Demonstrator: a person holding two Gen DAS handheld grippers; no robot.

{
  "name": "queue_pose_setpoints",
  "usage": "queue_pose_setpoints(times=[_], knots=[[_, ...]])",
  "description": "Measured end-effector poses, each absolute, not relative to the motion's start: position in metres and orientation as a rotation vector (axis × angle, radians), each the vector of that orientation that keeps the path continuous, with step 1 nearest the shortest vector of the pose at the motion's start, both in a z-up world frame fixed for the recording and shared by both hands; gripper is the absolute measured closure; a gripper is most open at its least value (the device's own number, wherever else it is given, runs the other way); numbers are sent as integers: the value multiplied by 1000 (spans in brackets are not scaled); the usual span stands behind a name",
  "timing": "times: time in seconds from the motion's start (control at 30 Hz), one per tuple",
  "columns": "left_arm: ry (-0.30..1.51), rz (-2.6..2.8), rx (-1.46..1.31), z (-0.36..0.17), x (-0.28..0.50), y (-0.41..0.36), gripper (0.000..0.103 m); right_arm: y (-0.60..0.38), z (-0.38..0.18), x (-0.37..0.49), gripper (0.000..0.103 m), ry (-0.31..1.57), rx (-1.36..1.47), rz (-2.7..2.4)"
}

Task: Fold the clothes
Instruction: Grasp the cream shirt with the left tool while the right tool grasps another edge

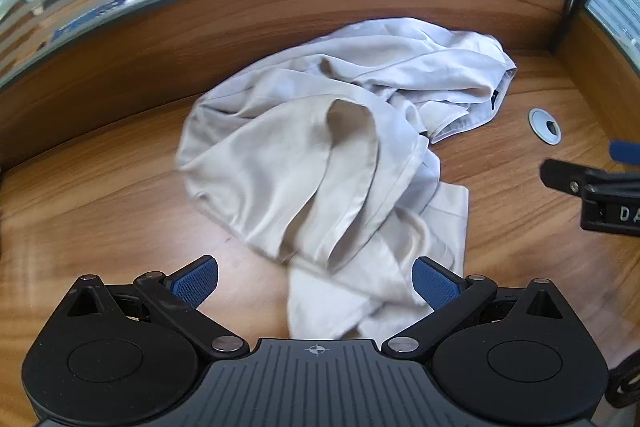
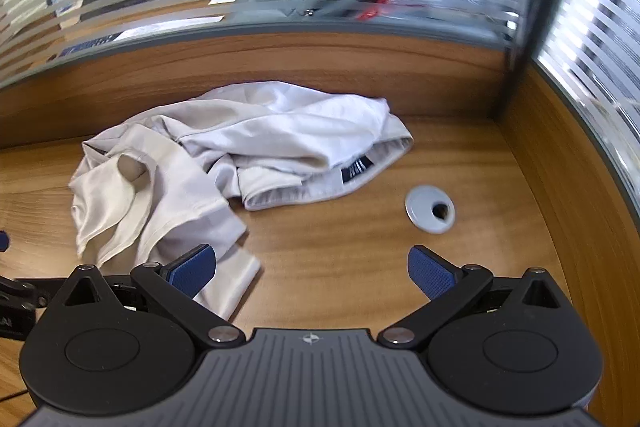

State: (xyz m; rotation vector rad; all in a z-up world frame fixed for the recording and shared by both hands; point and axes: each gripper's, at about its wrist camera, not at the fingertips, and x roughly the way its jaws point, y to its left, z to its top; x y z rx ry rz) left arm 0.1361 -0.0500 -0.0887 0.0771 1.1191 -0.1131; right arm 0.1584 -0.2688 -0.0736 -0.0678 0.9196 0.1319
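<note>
**Crumpled garment on the worktop, both tongs released**

A pale, off-white garment (image 1: 320, 147) is seen lying in a loose, crumpled heap on the wooden worktop (image 1: 120, 219), close to the wooden back panel. A dark label (image 2: 356, 169) is shown at its waistband-like edge. A grey cable grommet (image 2: 430, 209) is set into the worktop just beside the garment, on the label side. The left tongs (image 1: 316, 285) are held spread wide over the garment's near edge, nothing gripped. The right tongs (image 2: 312, 273) are likewise spread, empty, between garment and grommet.
</note>
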Motion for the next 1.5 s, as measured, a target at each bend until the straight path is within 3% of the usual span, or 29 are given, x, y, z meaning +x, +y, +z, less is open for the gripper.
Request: queue_pose_setpoints(times=[0.23, 0.33, 0.43, 0.5, 0.57, 0.63, 0.73, 0.8, 0.87, 0.93, 0.97, 1.2, 1.5], knots=[[1076, -181, 106, -121, 169, -65, 1, -259, -103, 204, 1, 931, -75, 257], [1037, -220, 151, -130, 176, -71, 4, -252, -118, 214, 11, 963, -74, 316], [1020, -245, 216, -138, 180, -78, 22, -243, -134, 217, 17, 997, -102, 372], [1011, -246, 249, -143, 182, -80, 41, -237, -142, 216, 22, 1012, -126, 410], [1005, -235, 256, -144, 184, -77, 82, -231, -149, 213, 32, 1027, -138, 446], [997, -214, 213, -140, 185, -68, 93, -225, -154, 213, 39, 1039, -139, 479], [955, -177, 137, -124, 182, -49, 97, -211, -157, 215, 42, 1035, -144, 523], [926, -139, 113, -112, 180, -37, 97, -201, -160, 218, 52, 1034, -154, 551], [902, -80, 87, -100, 177, -23, 98, -191, -162, 219, 78, 1041, -165, 565], [878, -13, 61, -87, 172, -6, 99, -184, -162, 218, 97, 1049, -168, 573], [866, 22, 46, -81, 170, 3, 99, -182, -161, 217, 102, 1049, -169, 573], [905, 267, -136, -49, 132, 91, 99, -212, -126, 183, 102, 1011, -175, 491], [1054, 425, -278, -56, 39, 155, 99, -314, -76, 112, 102, 1027, -160, 272]])
